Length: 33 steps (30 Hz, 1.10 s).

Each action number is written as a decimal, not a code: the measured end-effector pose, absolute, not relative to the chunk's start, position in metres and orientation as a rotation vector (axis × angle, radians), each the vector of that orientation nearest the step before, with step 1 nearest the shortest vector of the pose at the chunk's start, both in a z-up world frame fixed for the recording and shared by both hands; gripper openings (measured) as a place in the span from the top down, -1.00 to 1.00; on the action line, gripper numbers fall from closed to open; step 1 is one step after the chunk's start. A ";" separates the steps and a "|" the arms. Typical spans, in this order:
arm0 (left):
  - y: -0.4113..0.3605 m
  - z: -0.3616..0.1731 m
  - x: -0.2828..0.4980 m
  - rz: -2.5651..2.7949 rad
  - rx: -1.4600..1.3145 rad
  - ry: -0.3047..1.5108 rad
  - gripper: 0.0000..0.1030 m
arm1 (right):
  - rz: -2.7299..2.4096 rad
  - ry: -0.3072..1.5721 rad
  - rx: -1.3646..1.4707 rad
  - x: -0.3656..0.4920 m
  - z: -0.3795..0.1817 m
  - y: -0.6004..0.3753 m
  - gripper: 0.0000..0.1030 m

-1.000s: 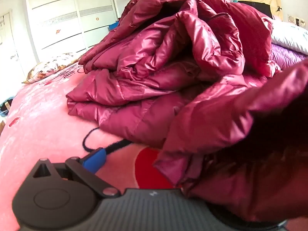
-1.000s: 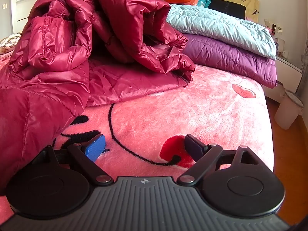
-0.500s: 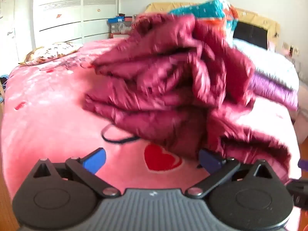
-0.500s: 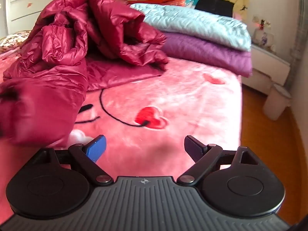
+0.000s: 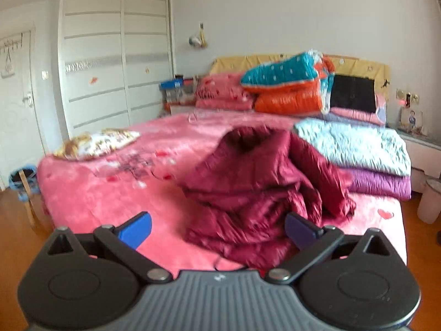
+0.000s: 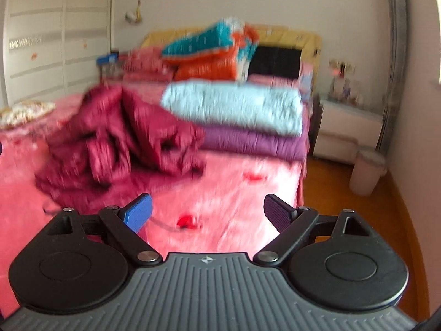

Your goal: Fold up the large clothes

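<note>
Left gripper: at the bottom of your left wrist view, your tool's two blue-padded fingers stand wide apart with nothing between them, held above the near edge of the bed.
Right gripper: across the bottom of your right wrist view, your fingers are likewise spread wide and empty, over the pink cover.
Pink plush bed cover with red hearts and black line drawing: it fills the lower middle of both views; a red heart shows at lower right in your left view.
Crumpled dark red quilted down jacket: the garment you are folding lies in a loose heap on the cover, centre of your left view, just beyond the fingertips; in your right view it sits at middle left. Neither tool touches it. Both views are motion-blurred, so folds and seams are hard to read.
Folded pale blue quilted garment: right of centre, lying on top of a folded purple quilted garment, just beside the red heap.
Floral pillow: middle left, at the bed's far side.
Teal and orange folded bedding: upper centre, against the yellow headboard.
White panelled wardrobe: upper left, behind the bed.
Pale waste bin: right edge, on the wooden floor.
</note>
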<state>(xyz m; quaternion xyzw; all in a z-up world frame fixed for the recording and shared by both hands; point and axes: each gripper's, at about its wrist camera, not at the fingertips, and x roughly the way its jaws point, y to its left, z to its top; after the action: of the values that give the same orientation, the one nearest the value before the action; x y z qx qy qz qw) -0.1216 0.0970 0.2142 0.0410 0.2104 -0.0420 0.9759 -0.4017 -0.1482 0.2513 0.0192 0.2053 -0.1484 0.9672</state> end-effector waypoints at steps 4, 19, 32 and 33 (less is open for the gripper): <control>0.120 0.240 -0.134 -0.067 0.086 0.363 -0.99 | -0.295 0.342 -0.019 -0.431 0.290 -0.138 -1.00; 0.192 0.278 -0.171 -0.011 0.113 0.256 -0.99 | -0.214 0.252 -0.066 -0.460 0.390 -0.077 -1.00; 0.208 0.287 -0.179 -0.046 0.226 0.256 -0.99 | -0.250 0.193 -0.077 -0.456 0.411 -0.067 -1.00; 0.210 0.291 -0.177 -0.034 0.240 0.252 -0.99 | -0.258 0.196 -0.079 -0.454 0.410 -0.066 -1.00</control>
<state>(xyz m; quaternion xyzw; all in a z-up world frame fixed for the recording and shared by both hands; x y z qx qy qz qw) -0.1766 0.2103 0.2912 0.1194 0.1256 -0.0170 0.9847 -0.4545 -0.0663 0.4099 -0.0391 0.0976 -0.1285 0.9861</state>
